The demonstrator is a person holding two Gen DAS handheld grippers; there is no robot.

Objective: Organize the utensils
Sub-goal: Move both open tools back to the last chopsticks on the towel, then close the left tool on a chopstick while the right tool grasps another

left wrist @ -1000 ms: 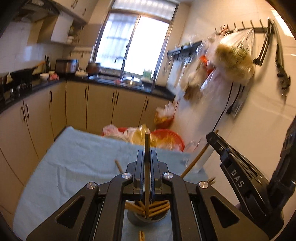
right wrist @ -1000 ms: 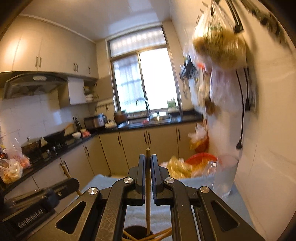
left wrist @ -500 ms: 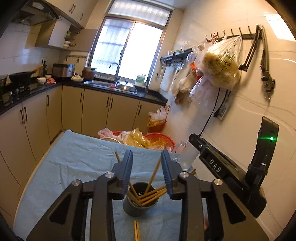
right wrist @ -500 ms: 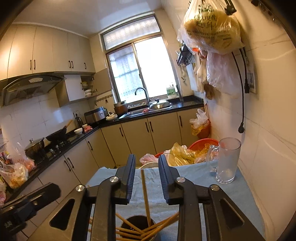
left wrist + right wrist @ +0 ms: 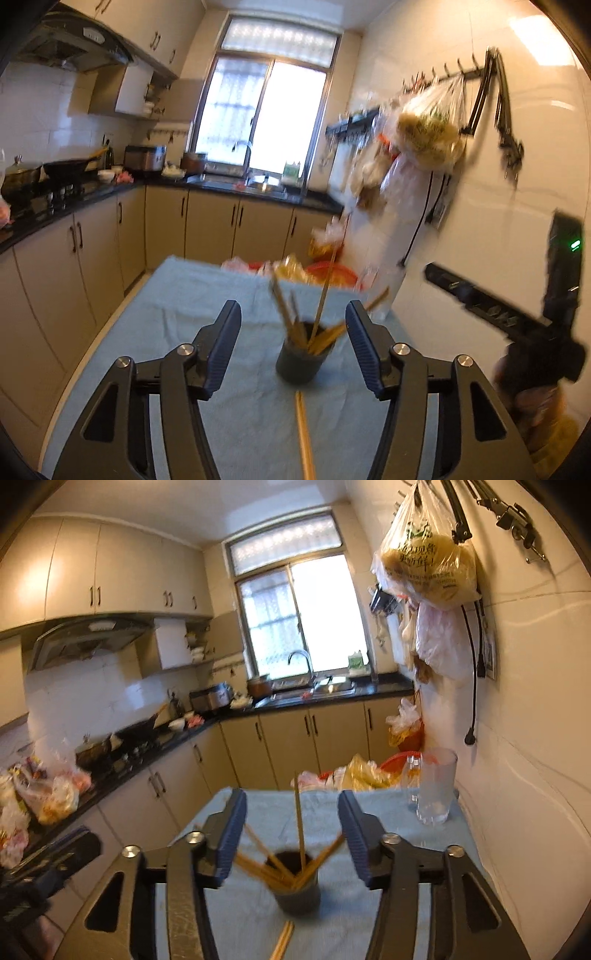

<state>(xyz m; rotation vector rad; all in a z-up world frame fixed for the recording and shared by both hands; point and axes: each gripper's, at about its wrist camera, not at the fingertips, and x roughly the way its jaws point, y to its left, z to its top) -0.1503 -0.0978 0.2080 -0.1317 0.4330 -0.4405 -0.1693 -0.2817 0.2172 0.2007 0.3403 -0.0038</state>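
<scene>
the dark cup (image 5: 303,360) stands on the blue cloth (image 5: 207,302) in the middle of the table, a bit toward the near edge. it is full of chopsticks (image 5: 320,317) that stick up and lean out like a fan. two more loose chopsticks (image 5: 303,435) lie flat on the cloth, side by side, between the cup and the near edge. their long way runs from the near edge toward the cup.

the left gripper (image 5: 293,356) has its jaws spread wide with nothing in them. the loose chopsticks lie right under it and in line with it, so i think the left hand is the nearer one to pick them up. the right gripper (image 5: 292,840) is spread wide and empty too. in its view the loose chopsticks (image 5: 282,941) are low and tilted a little to one side. a glass mug (image 5: 434,786) stands near the far right corner of the table.

a second ago each gripper was pinching one chopstick over the cup. the jaws of both have just been opening, and those sticks now stand in the cup. both grippers have pulled back from the cup.
</scene>
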